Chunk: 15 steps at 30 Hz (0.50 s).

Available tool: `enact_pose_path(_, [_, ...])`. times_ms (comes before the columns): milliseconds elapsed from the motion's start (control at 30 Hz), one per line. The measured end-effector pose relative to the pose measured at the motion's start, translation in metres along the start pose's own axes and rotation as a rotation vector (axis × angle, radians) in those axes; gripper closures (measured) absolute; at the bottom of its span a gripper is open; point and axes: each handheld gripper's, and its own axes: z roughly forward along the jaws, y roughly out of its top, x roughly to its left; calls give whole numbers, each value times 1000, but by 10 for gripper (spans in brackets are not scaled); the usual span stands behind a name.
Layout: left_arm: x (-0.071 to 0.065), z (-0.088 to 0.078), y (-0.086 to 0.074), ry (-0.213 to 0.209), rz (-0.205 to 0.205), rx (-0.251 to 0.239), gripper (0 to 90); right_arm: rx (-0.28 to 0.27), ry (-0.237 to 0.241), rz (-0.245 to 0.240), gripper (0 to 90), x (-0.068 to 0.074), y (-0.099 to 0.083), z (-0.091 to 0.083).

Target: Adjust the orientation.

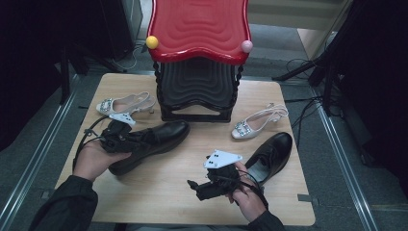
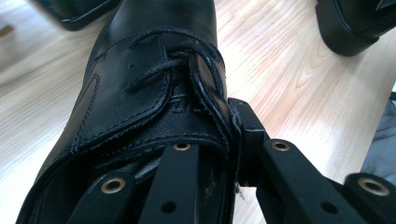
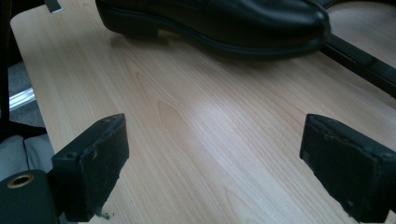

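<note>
At the table's left, the left hand [image 1: 98,158] reaches forward and holds the left gripper [image 1: 126,138] level, its jaws clamped on the collar of the glossy black leather lace-up shoe [image 1: 156,139], which lies toe-right on the pale wooden tabletop [image 1: 159,192] in front of the red-and-black tiered shoe rack [image 1: 198,29]. Further right, the right hand [image 1: 248,195] holds the right gripper [image 1: 195,187] pointing left, jaws spread wide over bare wood.
</note>
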Motion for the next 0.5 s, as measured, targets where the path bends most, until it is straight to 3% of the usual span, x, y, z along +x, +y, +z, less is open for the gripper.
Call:
enact_pose_path(233, [-20,27,15,-13,47,27,815,1,-15,4,84,1,-2,-1])
enact_pose_path(500, [-35,54,27,-37,64,43,816,0,-20,6,84,0,-5,-5])
